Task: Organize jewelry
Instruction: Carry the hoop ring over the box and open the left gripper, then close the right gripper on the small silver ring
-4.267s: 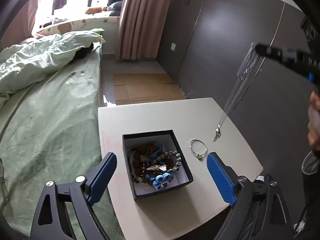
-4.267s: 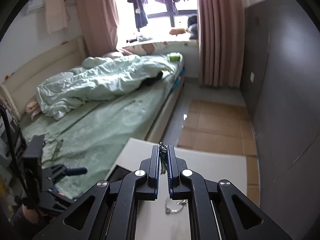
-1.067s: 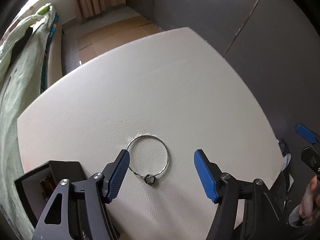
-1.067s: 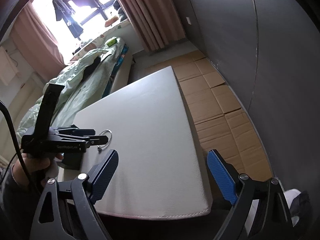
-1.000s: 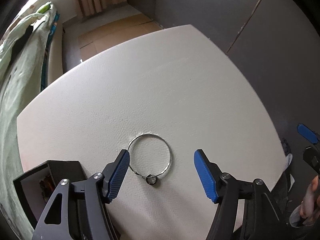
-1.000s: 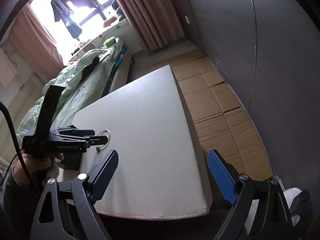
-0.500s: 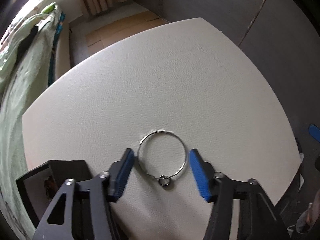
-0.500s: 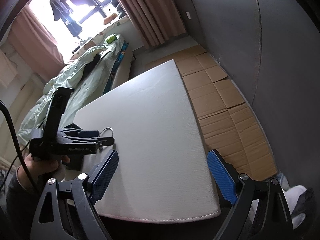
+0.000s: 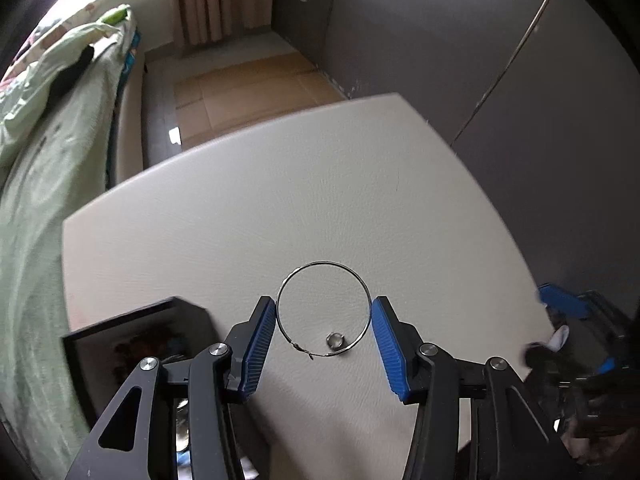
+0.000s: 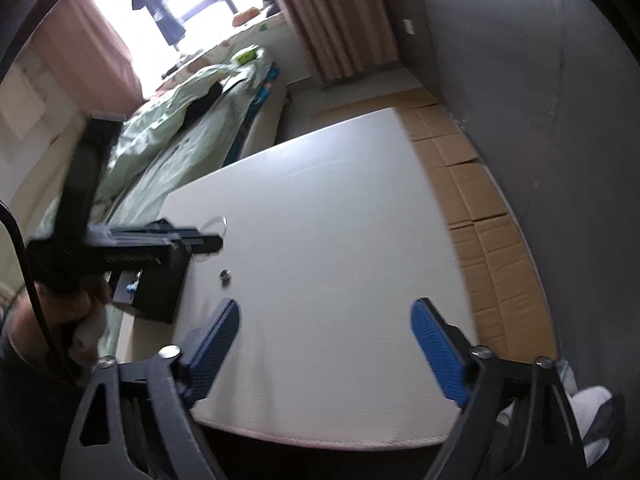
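- Table (image 9: 240, 216): big, white, and flat, and everything here is told from it. A green bed (image 9: 36, 168) lies past its far left side, and brown cardboard (image 9: 248, 88) covers the floor past its far edge.
- Black box (image 9: 132, 344): sits on the table near its left edge, open on top, with some beads inside that look blurry.
- Left gripper (image 9: 323, 328): hangs over the table, just right of the box. Its two blue pads (image 9: 260, 348) squeeze a thin silver ring from both sides.
- Right gripper (image 10: 326, 344): hovers over the near edge of the table. Its blue tongs stand wide apart and are closing a bit, with nothing between them.
- Silver bangle (image 9: 323, 308): this is the ring in the left tongs, held up off the table.
- Small bead (image 9: 335, 340): it seems to hang at the low end of the bangle.
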`<state>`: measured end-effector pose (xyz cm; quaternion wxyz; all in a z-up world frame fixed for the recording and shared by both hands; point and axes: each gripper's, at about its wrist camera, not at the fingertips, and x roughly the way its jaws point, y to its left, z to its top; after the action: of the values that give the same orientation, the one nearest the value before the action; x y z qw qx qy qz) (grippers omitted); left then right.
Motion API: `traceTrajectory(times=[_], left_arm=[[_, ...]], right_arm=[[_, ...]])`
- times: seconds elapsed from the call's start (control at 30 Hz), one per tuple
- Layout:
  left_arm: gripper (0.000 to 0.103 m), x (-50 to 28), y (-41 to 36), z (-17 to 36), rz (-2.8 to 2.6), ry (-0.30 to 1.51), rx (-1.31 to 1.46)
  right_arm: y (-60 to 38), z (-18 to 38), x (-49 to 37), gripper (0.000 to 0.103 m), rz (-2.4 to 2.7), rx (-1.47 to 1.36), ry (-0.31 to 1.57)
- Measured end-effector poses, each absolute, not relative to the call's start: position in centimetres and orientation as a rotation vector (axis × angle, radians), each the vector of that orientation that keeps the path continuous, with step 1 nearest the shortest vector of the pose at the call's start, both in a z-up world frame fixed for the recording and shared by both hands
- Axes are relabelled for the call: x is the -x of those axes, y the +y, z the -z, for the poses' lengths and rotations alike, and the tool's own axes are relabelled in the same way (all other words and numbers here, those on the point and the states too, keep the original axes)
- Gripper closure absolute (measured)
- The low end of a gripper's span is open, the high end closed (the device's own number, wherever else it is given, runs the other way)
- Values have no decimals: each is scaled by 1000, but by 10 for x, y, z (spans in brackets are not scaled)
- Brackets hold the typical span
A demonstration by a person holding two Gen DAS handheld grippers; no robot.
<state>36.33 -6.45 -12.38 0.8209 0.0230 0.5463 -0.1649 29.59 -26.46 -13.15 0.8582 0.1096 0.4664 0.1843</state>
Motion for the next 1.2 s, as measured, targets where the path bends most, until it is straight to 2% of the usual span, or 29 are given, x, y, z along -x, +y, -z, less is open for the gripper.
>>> traceTrajectory(times=[0.13, 0.27, 0.33, 0.53, 0.87, 0.9, 0.93, 1.0, 1.03, 1.1, 1.2], left_arm=[[52, -354, -48, 105, 348, 1122, -26], [52, -348, -32, 92, 336, 1095, 0], [52, -344, -23, 90, 329, 1087, 11], [52, -333, 8, 90, 286, 1074, 40], [50, -329, 44, 97, 220, 1072, 80], [46, -330, 45, 98, 217, 1077, 84], [35, -330, 47, 99, 216, 1082, 86], [29, -327, 50, 98, 219, 1069, 87], [28, -326, 52, 97, 221, 1057, 93], [28, -324, 56, 96, 220, 1050, 104], [28, -320, 65, 95, 214, 1041, 119]], right_arm=[[-237, 133, -300, 32, -442, -165, 982], [-211, 136, -300, 38, -504, -96, 982], [-198, 139, -301, 48, -536, -58, 992], [-168, 145, -307, 58, -586, 1, 1011], [-140, 150, -313, 61, -606, 60, 1034], [-136, 151, -314, 61, -608, 67, 1039], [-133, 152, -315, 61, -610, 73, 1044], [-127, 155, -317, 62, -616, 87, 1055], [-124, 158, -318, 69, -618, 94, 1065], [-120, 161, -323, 76, -614, 104, 1084], [-118, 165, -329, 76, -599, 116, 1098]])
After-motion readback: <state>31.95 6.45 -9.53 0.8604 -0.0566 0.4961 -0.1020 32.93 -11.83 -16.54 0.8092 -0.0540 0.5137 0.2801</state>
